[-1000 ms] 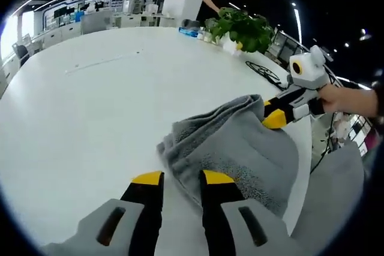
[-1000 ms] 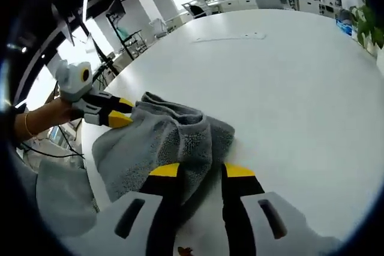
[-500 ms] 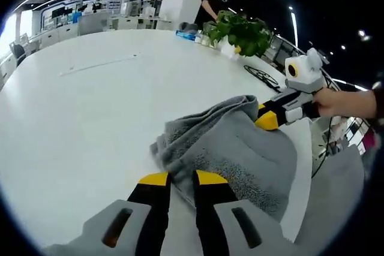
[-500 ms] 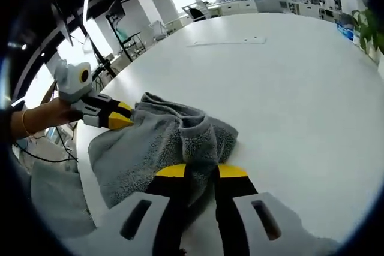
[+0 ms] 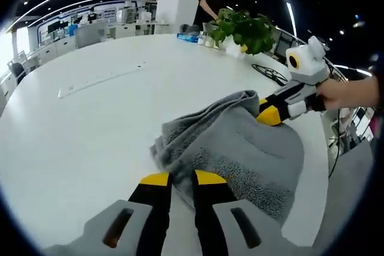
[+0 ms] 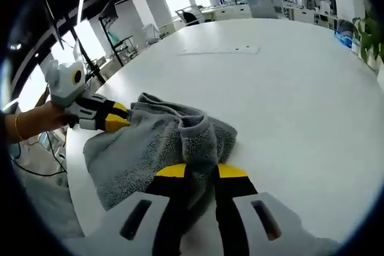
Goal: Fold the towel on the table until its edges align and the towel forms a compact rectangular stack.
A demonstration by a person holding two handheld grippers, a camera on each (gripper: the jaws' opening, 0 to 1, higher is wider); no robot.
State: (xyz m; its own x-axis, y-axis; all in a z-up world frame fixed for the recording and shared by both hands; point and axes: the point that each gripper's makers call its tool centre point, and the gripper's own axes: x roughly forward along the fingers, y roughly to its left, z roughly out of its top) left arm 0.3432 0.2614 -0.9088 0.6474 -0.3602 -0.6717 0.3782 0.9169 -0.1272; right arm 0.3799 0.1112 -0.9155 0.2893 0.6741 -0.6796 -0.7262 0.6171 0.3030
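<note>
A grey towel (image 5: pixel 240 148) lies bunched in loose folds on the white table (image 5: pixel 90 130), near its edge. My left gripper (image 5: pixel 182 178) rises from the bottom of the left gripper view, its yellow-tipped jaws shut on the towel's near edge. My right gripper (image 5: pixel 268 114) comes in from the right, held by a hand (image 5: pixel 345 94), and pinches the towel's far side. In the right gripper view the towel (image 6: pixel 150 148) is gathered into a ridge, and the right gripper (image 6: pixel 201 171) is shut on that ridge. The left gripper (image 6: pixel 117 117) grips the towel's left edge there.
A potted green plant (image 5: pixel 243 28) and small items stand at the table's far side, with a person (image 5: pixel 210 4) behind them. A black cable (image 5: pixel 270 73) lies near the right edge. A thin white strip (image 5: pixel 99 79) lies on the tabletop further out.
One second ago both pairs of jaws stood apart around the towel; they have closed onto it. Over the last half second only the views shifted slightly.
</note>
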